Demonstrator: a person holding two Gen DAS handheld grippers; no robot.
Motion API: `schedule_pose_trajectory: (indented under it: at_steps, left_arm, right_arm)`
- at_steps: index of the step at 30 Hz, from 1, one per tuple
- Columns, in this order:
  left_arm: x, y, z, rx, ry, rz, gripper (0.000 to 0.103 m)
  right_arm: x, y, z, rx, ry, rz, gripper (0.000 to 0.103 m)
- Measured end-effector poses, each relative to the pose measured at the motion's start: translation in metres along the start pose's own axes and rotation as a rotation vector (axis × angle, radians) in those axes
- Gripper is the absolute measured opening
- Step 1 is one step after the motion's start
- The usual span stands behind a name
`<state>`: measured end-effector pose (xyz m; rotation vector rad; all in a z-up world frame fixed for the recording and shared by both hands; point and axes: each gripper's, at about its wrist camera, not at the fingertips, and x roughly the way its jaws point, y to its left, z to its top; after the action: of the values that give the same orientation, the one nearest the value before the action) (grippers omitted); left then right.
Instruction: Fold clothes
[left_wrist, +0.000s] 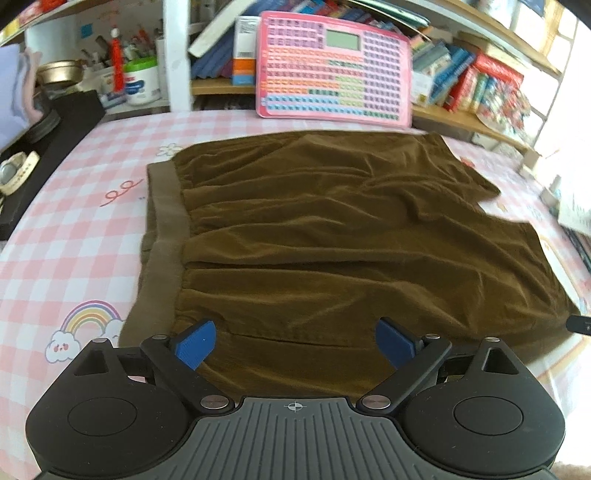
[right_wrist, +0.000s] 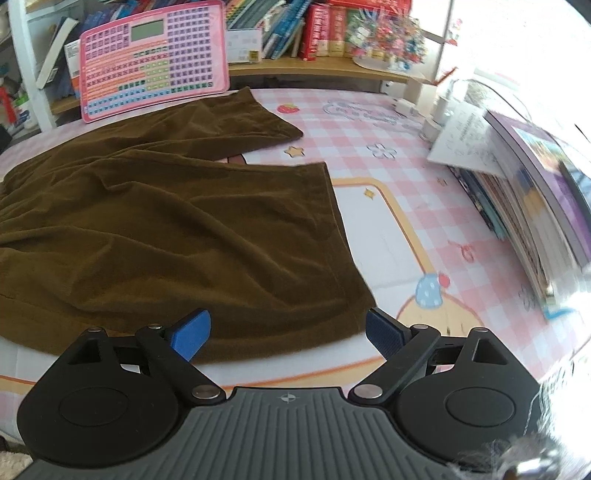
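Both my left gripper (left_wrist: 295, 345) and right gripper (right_wrist: 288, 334) spread, empty, over the brown shorts' (left_wrist: 332, 229) six-o'clock edge, ready to lift and fold

Brown shorts (left_wrist: 332, 236) spread flat on pink checked tablecloth (left_wrist: 74, 236), left gripper (left_wrist: 295, 345) jaws wide apart above near edge

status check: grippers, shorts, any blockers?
Left hand-held gripper open, empty. Right hand-held gripper open, empty. Brown shorts spread flat, unfolded. Pink board at far edge, not blocking.

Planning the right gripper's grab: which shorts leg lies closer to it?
The nearer leg, its hem running down toward the right gripper; the other leg lies by the pink board.
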<state>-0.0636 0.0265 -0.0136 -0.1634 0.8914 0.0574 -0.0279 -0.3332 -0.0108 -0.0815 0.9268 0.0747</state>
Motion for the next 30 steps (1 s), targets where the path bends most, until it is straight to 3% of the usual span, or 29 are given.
schedule_pose_trajectory:
  at_steps: [6,13,21,26,30]
  left_arm:
    - [0.000,0.010,0.006,-0.089,-0.035,0.014,0.096]
    - [0.004,0.008,0.020,-0.139,-0.069,0.085,0.096]
    - [0.015,-0.006,0.057,-0.090,-0.142,0.207,0.096]
    - [0.028,-0.015,0.082,-0.053,-0.221,0.235,0.096]
    - [0.050,-0.011,0.100,-0.058,-0.187,0.276,0.096]
  right_arm:
    - [0.008,-0.014,0.028,-0.093,-0.025,0.065,0.091]
    - [0.032,-0.039,0.086,-0.200,-0.081,0.147,0.091]
    - [0.081,-0.060,0.165,-0.345,-0.135,0.266,0.091]
    - [0.122,-0.065,0.214,-0.429,-0.149,0.346,0.091]
    - [0.157,-0.065,0.248,-0.463,-0.155,0.393,0.091]
